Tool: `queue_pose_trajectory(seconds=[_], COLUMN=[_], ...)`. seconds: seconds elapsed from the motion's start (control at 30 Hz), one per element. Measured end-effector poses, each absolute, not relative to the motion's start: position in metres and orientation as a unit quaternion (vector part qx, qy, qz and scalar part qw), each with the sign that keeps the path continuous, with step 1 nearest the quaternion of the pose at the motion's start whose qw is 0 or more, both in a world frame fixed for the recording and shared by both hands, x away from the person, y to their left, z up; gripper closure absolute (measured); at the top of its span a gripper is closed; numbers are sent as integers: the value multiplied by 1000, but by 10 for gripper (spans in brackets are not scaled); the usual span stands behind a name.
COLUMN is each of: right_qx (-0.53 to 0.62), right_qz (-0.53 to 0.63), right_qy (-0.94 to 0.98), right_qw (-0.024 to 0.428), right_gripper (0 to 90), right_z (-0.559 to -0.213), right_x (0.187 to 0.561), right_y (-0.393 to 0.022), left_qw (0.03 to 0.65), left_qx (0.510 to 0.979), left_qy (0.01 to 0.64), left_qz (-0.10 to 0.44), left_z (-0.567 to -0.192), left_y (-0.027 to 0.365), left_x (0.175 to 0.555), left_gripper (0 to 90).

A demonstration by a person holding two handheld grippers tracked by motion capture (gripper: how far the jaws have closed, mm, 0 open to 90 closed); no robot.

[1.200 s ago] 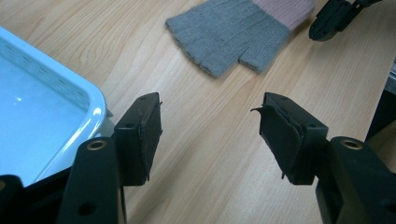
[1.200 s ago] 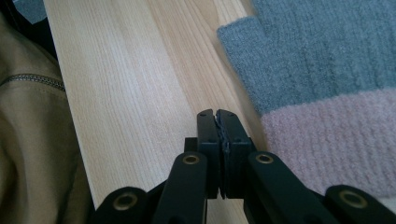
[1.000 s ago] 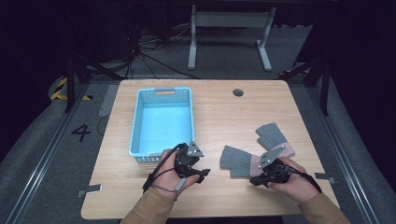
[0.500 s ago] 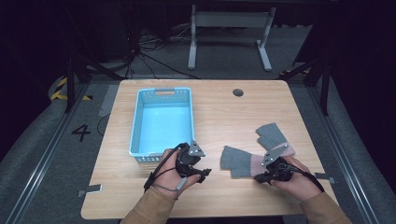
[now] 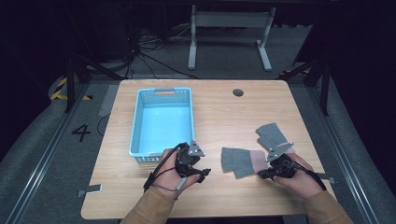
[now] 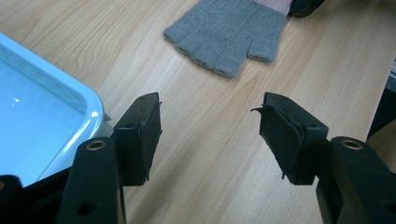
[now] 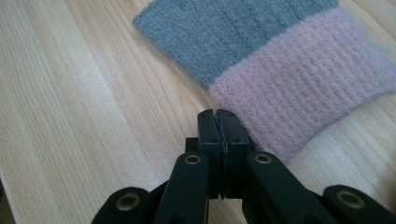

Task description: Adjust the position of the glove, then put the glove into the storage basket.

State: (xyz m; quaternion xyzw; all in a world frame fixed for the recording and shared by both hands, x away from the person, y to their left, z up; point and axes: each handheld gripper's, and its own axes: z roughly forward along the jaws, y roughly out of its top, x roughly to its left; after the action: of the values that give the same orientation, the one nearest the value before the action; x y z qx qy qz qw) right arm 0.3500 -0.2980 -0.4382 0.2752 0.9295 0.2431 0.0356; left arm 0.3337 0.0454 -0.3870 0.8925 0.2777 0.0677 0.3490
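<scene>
Little has changed since the earlier frames: the right gripper (image 5: 262, 174) has edged slightly toward the nearer glove, while the left gripper (image 5: 204, 173) and everything on the table (image 5: 224, 112) lie as they did.

At the left of the wooden table stands a light blue basket (image 5: 135, 130) with perforated walls, nothing visible inside it. Just in front of its near right corner the left gripper hovers low, held in the person's left hand (image 5: 175, 175). Its jaws stand apart with only bare wood between them; in the left gripper view the basket's corner (image 6: 88, 109) sits close beside one jaw, and the gloved fingers of the nearer glove (image 6: 229, 32) lie a little way ahead, with nothing between.

Right of centre lies that grey fingerless glove (image 5: 238, 161) with a pink cuff (image 5: 258, 161), flat on the wood, fingers pointing toward the left gripper. A second grey glove (image 5: 272, 136) lies just behind it, angled away, partly covered by the right gripper's grey plate (image 5: 279, 150).

The right gripper, in the right hand (image 5: 299, 175), rests at the pink cuff's edge. Its jaws are pressed together with nothing between them; in the right gripper view the tips (image 7: 219, 122) sit just at the cuff's (image 7: 299, 98) border, whether touching cannot be told.
</scene>
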Motion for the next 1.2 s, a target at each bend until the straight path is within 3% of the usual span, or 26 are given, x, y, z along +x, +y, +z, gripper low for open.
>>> queue_pose_trajectory(seconds=[0.57,0.6,0.87,0.9,1.2], right_qx=[293,306,347,355,420], right_qz=[280,300,352,359,347], right_qy=[913,902,864,856,822], right_qw=[46,59,94,111,165], right_gripper=[896,846,739,681,494], right_z=[-411,-404,-386,-381,-378], right_x=[343,343,351,355,376], right_y=[-307,-310,-323,-327,-339], left_qw=[349,351,350,349,350], left_qx=[892,892,892,892,892], left_qy=[279,279,278,279,280], left_qz=[67,67,67,67,67], left_z=[-388,-388,-388,-388,-388], left_y=[45,44,43,43,44], left_x=[336,335,334,335,335], left_gripper=[393,393,393,393,392])
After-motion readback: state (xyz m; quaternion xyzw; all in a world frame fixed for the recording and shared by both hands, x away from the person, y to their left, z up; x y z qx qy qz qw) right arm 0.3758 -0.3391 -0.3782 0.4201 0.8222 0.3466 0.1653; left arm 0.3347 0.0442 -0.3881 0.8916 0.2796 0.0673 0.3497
